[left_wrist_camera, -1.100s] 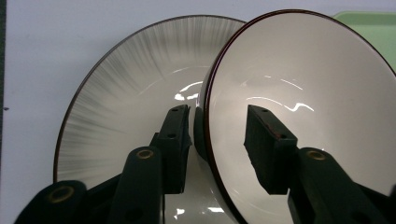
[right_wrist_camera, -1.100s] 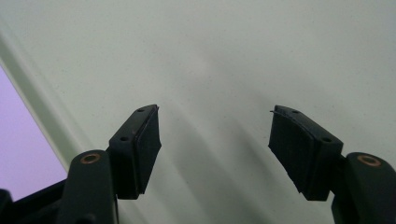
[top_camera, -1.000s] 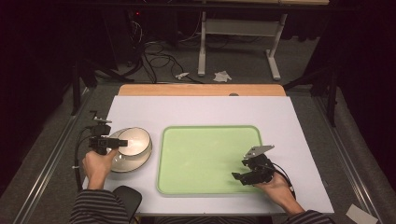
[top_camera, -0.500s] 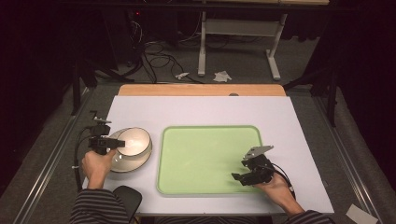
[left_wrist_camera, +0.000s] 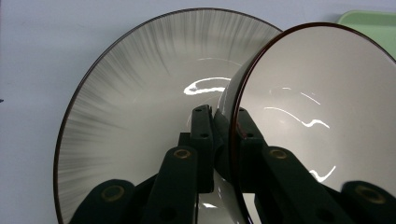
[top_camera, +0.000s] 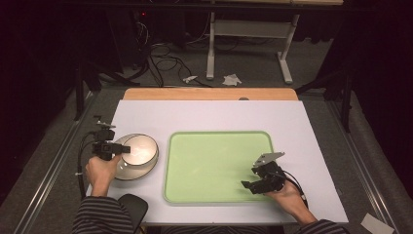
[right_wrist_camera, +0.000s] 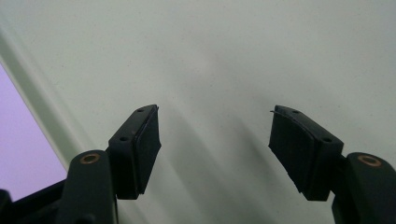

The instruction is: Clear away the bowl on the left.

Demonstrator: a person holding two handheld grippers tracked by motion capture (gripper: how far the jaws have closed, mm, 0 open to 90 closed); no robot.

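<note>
A white bowl (top_camera: 140,147) with a dark rim rests in a shallow plate (top_camera: 132,173) streaked grey, at the table's left. My left gripper (top_camera: 124,148) comes in from the left, and its jaws have just been closing. They are shut on the bowl's near rim, one pad inside and one outside. In the left gripper view the bowl (left_wrist_camera: 317,93) stands right of the plate (left_wrist_camera: 140,93), with the left gripper (left_wrist_camera: 219,116) pinching the rim. My right gripper (top_camera: 247,179) hovers open over the front right part of the green tray (top_camera: 214,161). Nothing lies between the right gripper's (right_wrist_camera: 215,135) pads.
The tray (right_wrist_camera: 233,56) lies in the middle of a white table mat (top_camera: 311,131). A wooden strip (top_camera: 209,93) runs along the mat's far edge. Cables and a stand's legs (top_camera: 243,53) are on the floor beyond the table.
The left gripper's jaws have drawn together on the bowl's rim. Both hands have stayed where they were, and the right gripper is unchanged.
</note>
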